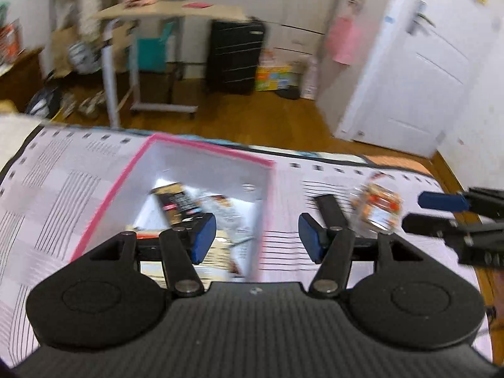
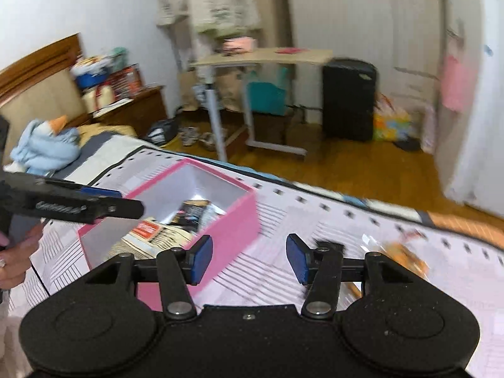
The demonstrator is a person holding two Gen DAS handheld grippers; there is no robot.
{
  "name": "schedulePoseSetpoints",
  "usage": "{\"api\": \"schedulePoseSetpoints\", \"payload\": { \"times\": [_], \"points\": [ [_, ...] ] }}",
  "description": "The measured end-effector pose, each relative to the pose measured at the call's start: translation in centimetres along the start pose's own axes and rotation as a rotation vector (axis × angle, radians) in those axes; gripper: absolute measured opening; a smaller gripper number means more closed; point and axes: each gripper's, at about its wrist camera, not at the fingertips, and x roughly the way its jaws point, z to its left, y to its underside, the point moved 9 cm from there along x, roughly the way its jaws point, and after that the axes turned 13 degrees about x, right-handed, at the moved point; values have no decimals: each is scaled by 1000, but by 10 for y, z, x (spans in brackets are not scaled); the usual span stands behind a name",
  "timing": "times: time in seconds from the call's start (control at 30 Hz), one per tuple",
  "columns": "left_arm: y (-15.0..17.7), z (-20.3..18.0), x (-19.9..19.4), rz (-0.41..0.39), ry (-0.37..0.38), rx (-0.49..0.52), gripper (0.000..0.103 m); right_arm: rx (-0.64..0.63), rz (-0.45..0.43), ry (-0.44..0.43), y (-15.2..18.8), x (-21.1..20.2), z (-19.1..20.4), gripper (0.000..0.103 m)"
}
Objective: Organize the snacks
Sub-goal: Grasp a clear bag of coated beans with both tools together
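Observation:
A pink box (image 1: 201,157) with white inner walls lies open on the patterned mat and holds several snack packets (image 1: 176,203). It also shows in the right wrist view (image 2: 233,220). My left gripper (image 1: 256,236) is open and empty above the box's right wall. An orange snack pack (image 1: 378,208) lies on the mat to the right of the box, and shows blurred in the right wrist view (image 2: 406,255). My right gripper (image 2: 249,260) is open and empty above the mat between the box and the orange pack. The right gripper's fingers (image 1: 441,201) show at the right edge of the left wrist view.
The patterned mat (image 1: 63,189) covers a bed. Beyond its far edge is wooden floor (image 1: 252,116), a rolling desk (image 1: 170,12), a black suitcase (image 1: 234,56) and a white door (image 1: 409,72). A blue plush toy (image 2: 44,148) lies at the left.

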Motion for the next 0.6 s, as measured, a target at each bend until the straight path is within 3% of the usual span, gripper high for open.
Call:
{"api": "schedulePoseSetpoints", "payload": {
  "times": [0.13, 0.3, 0.5, 0.6],
  "points": [
    [-16, -40, 2, 3, 77, 66, 57, 101, -14, 30, 1, -22, -36, 61],
    [-36, -89, 33, 19, 122, 109, 57, 165, -40, 94, 8, -22, -78, 65],
    [-55, -124, 91, 39, 101, 87, 57, 230, -37, 160, 17, 5, -124, 66],
    [-55, -133, 129, 70, 142, 29, 57, 242, -31, 152, 20, 23, -139, 67]
  ]
}}
